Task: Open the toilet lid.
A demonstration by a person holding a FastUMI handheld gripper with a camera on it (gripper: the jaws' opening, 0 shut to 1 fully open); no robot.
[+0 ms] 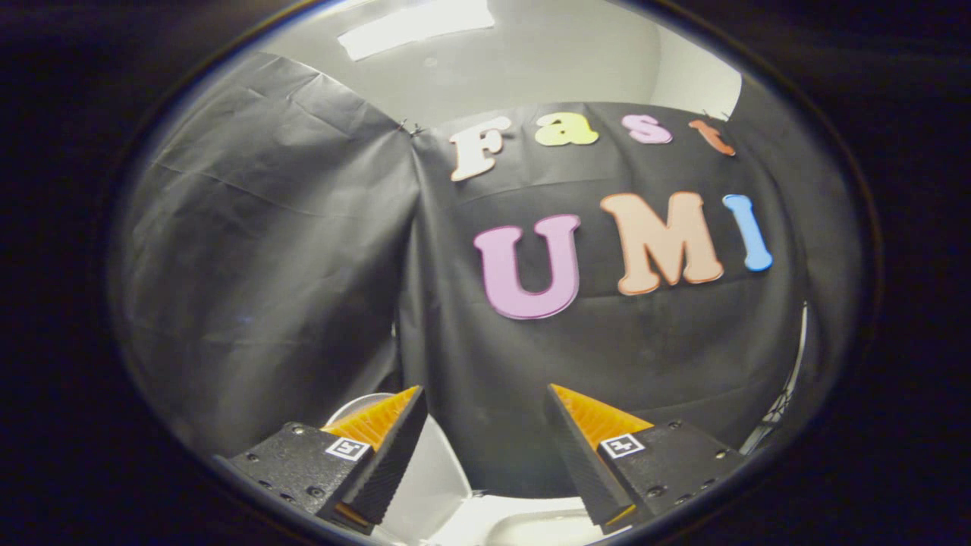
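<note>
Here gripper (485,436) fingers spread, gripping nothing; glossy white toilet lid (436,478) below; we should dip lower, hook rim.

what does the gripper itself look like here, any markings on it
The gripper has two wedge-shaped fingers with ribbed, finely grooved faces tapering to points. Each sits on a dark block fastened with small screws, and each block carries a small square black-and-white tag. No cables are visible.

White toilet lid (436,470) — raised, below tongs (485,425)
</note>
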